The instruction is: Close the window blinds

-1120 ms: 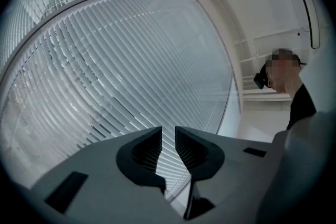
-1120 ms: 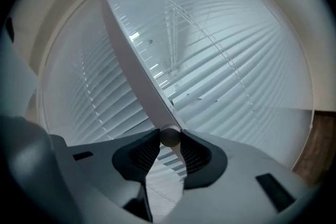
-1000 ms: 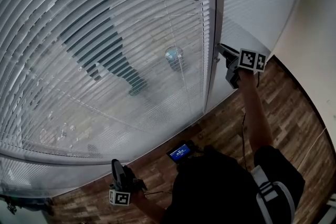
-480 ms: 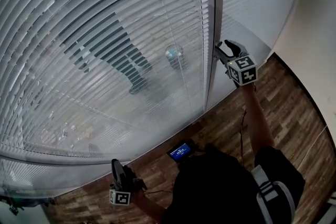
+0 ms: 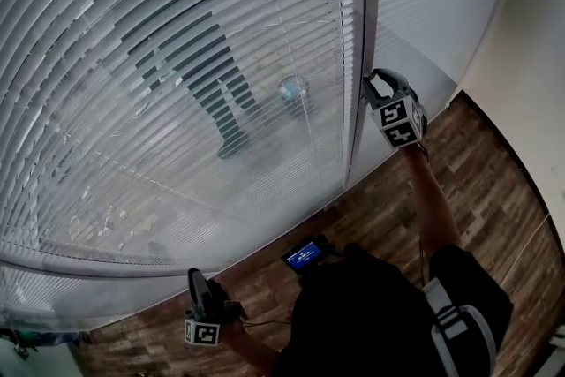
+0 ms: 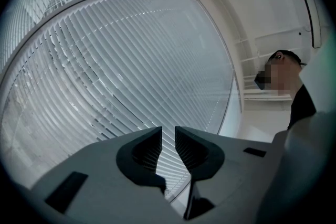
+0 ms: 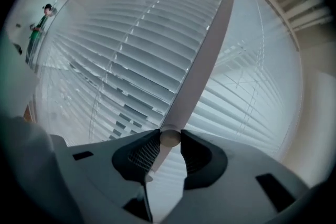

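The right tool (image 7: 169, 136) is closing on the bottom tip of the tilt wand (image 7: 202, 60), which hangs in front of the blinds (image 5: 177, 128). The left tool (image 6: 168, 136) is held low, jaws slightly apart, empty. Risk: so shallow a hold may slip off when the wand is twisted, leaving the slats part-open.
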`<state>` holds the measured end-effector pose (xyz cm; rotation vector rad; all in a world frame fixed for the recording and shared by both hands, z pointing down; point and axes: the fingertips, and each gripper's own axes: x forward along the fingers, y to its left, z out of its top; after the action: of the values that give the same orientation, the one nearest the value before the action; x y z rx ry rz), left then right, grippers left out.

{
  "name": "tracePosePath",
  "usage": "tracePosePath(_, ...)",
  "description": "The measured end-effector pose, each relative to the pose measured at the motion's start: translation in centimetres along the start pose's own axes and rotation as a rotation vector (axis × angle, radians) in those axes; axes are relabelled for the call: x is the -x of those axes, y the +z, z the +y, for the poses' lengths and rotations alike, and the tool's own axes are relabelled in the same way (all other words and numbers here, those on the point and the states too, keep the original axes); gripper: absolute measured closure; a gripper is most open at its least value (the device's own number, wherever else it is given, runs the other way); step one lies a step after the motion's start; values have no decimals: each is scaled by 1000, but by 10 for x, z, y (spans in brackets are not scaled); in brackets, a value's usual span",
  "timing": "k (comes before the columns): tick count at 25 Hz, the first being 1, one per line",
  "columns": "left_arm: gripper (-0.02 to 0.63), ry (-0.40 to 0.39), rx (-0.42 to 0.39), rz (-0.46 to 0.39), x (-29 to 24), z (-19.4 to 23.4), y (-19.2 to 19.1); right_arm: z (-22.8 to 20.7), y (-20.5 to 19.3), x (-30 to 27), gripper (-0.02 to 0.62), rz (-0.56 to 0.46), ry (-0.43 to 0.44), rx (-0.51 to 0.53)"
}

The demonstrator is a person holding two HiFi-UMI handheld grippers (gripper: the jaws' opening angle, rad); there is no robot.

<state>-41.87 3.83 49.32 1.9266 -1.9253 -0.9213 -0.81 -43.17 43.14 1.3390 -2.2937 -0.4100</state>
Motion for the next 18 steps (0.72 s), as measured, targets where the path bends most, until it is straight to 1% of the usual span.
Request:
tracePosePath(2, 522, 0, 2, -2, 0, 1, 0, -1, -3, -1, 466, 3, 43, -145)
tracePosePath(7, 522, -7, 7, 5, -4, 2, -2, -6, -9, -4, 466, -4, 203, -616)
tracePosePath(10, 522, -15, 12, 7, -6, 2, -4, -9, -9, -4, 466, -28, 279, -822)
tracePosePath(12, 522, -22, 14, 8, -8, 1, -5, -9, -9, -5, 466, -42, 311, -902)
tracePosePath(13, 522, -25, 14, 9, -9, 0, -4, -9, -9, -5, 466, -47, 319, -917)
tracePosePath(18, 522, -27, 9, 16, -11, -4, -8, -6, -13, -6, 465, -68, 339, -895)
